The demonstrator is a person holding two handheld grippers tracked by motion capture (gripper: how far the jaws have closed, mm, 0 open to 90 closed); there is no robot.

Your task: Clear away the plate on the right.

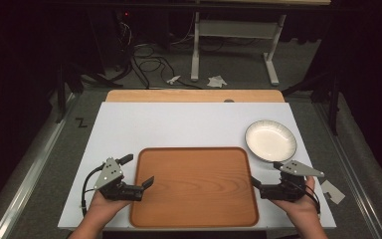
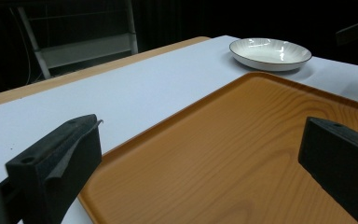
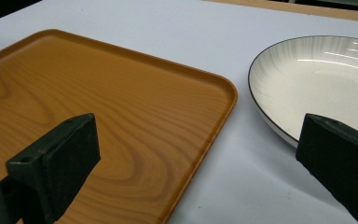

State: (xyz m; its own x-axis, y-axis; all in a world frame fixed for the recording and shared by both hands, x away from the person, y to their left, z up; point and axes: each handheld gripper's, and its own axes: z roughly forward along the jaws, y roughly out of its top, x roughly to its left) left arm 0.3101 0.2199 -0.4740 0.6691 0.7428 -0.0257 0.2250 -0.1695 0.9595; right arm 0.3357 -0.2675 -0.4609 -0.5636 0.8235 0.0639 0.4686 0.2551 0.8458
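A wooden tray (image 1: 194, 186) with a raised rim and rounded corners lies flat on the white sheet covering the desk (image 1: 179, 124), between the two grippers. The left gripper (image 1: 140, 172), held in the person's left hand (image 1: 102, 201), sits at the tray's left edge with its jaws spread wide and nothing between them; one jaw reaches over the tray's rim, the other stands over the white sheet just outside it. In the left gripper view the tray's corner lies between the jaws and its wood grain runs ahead of them.

The right gripper (image 1: 264, 174), held in the right hand (image 1: 301, 201), sits at the tray's right edge, jaws likewise wide apart and empty. In the right gripper view one jaw hangs over the tray and the other over the near rim of a plate (image 3: 326, 79).

That plate is white with a thin dark rim, shallow and empty, resting on the sheet just ahead of the right gripper and beside the tray's far right corner, close to it but apart. A strip of bare wooden desk shows beyond the sheet's far edge.
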